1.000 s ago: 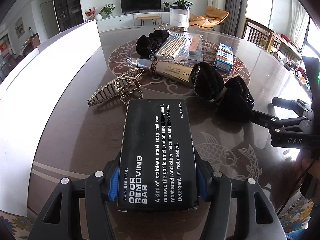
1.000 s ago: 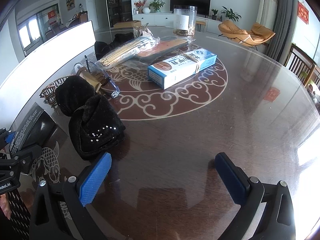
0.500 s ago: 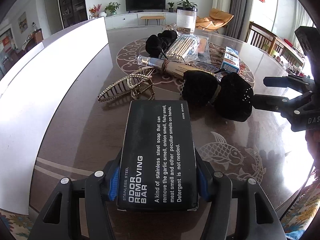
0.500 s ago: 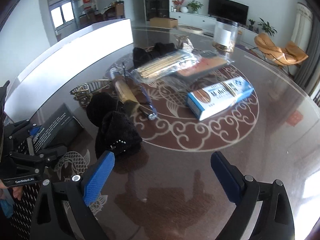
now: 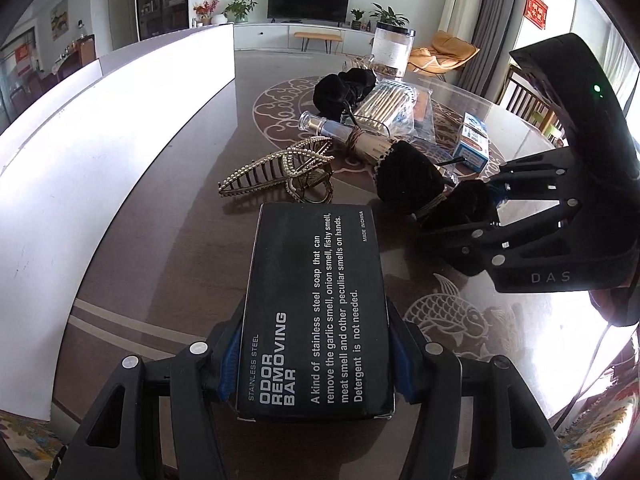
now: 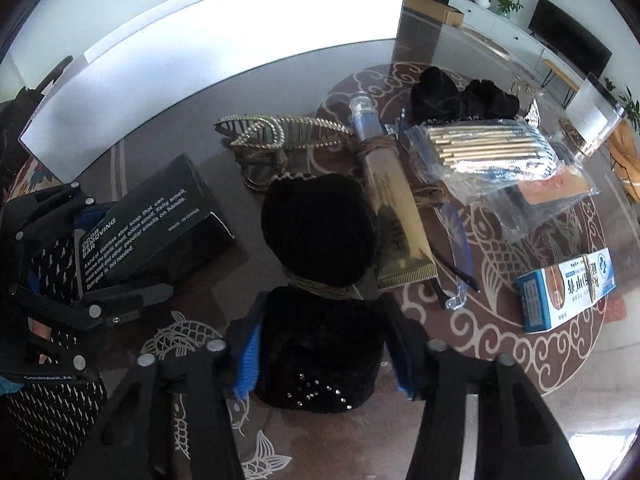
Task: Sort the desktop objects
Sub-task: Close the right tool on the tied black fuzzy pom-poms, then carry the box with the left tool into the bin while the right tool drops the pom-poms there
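1. The right gripper (image 6: 324, 360) has swung in over the black velvet bow (image 6: 320, 280) since a second ago, when it hung spread wide over bare table (image 6: 520, 400) beside the bow. Its jaws have just been closing, and the near lobe of the bow now sits between the blue pads (image 6: 247, 360), which press on its sides.

2. The left gripper (image 5: 314, 364) has hardly shifted. It stays clamped on the sides of the black soap box (image 5: 316, 308) (the one lettered "ODOR REMOVING BAR"), whose far end lies low over the table, near the gold hair claw (image 5: 276, 170); I cannot tell whether it touches the glass.

3. So both hands are now loaded, I judge: box in the left, bow in the right, neither yet carried to a place.

4. Unsorted things lie in the middle of the table: the hair claw, the cream tube (image 6: 394, 216), the bagged sticks (image 6: 488, 148), the blue-and-white carton (image 6: 566, 290) and a second black fabric piece (image 6: 460, 98).

5. The bow is soft, so the pinch may slip as it lifts.
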Tool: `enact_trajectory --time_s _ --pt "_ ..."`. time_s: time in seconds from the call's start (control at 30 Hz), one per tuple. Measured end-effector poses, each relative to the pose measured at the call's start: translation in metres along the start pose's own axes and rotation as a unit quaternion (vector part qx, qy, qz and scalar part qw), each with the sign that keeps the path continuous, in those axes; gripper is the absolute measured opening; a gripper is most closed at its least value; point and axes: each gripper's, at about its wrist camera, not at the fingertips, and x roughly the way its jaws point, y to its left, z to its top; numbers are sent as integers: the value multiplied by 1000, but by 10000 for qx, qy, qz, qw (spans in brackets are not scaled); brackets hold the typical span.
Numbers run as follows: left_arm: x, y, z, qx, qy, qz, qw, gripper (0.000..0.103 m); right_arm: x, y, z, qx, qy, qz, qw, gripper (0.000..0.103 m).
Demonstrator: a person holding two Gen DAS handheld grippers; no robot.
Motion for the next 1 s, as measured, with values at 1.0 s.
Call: enact_trajectory --time_s 1.0 --pt "-134 226 79 -2484 -1072 1129 9561 58 -101 63 217 149 -2209 800 9719 37"
